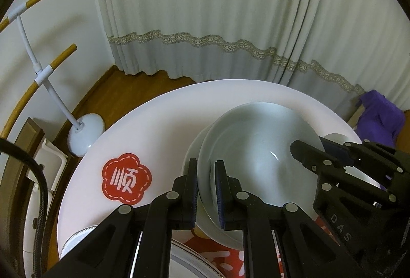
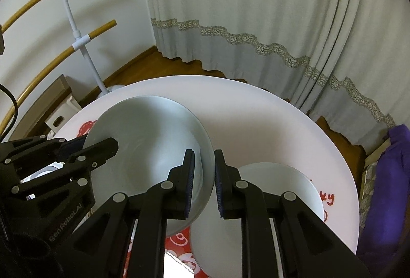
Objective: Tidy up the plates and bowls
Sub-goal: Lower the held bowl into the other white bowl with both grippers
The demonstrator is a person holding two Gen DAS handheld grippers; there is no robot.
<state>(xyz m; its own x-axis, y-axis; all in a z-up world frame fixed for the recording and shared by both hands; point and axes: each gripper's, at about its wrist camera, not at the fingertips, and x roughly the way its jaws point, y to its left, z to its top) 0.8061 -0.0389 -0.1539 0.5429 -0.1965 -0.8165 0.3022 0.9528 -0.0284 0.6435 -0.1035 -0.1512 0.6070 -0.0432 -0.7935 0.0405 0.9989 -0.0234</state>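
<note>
Left gripper (image 1: 206, 191) pinches left rim of pale celadon ceramic bowl (image 1: 253, 157); right gripper (image 2: 203, 184) pinches opposite rim. Bowl held tilted above middle of round white table (image 1: 164, 114). Judgement: keep both pinches level, lower together. Bowl empty. White plate (image 2: 282, 185) beneath, toward table's right edge, bare. Red flower sticker (image 1: 125, 179) near left edge.

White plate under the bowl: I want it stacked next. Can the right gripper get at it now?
Probably not yet: the right gripper is shut on the bowl rim. The white plate lies bare just below it, so after letting go the way looks free.
</note>
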